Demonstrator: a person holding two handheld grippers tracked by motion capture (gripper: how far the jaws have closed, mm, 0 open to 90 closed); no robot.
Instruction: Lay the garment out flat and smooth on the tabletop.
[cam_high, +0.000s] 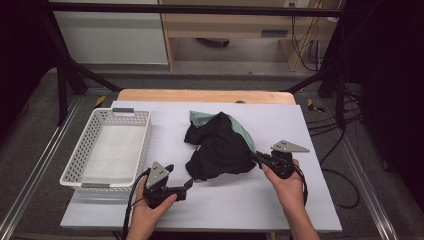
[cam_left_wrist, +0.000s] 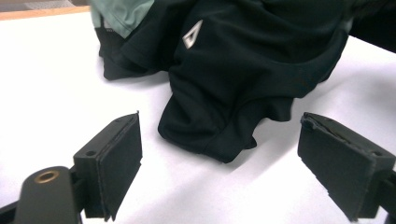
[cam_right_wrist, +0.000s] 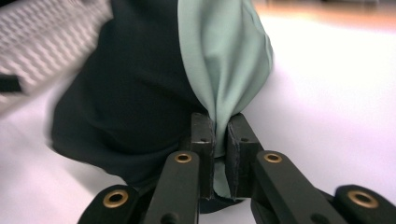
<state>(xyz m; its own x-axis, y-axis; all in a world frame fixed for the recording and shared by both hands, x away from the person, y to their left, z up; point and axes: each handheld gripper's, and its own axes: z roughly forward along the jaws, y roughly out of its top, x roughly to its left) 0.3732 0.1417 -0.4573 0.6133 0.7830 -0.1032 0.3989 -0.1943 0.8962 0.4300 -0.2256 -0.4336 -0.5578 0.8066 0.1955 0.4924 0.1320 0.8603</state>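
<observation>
- White worktop: bare strip along the near edge and at the far right corner, open room there.
- Garment, black with a pale green part: crumpled heap at mid worktop, right of centre, well clear of every edge.
- White perforated basket: at the left edge, its near end just beside the left gripper; nothing in it.
- Right gripper: at the garment's right side, jaws clamped on a fold of the pale green fabric.
- Left gripper: low over the worktop at the garment's near left hem, jaws wide apart, pads gripping nothing; hem lies just ahead between them.
</observation>
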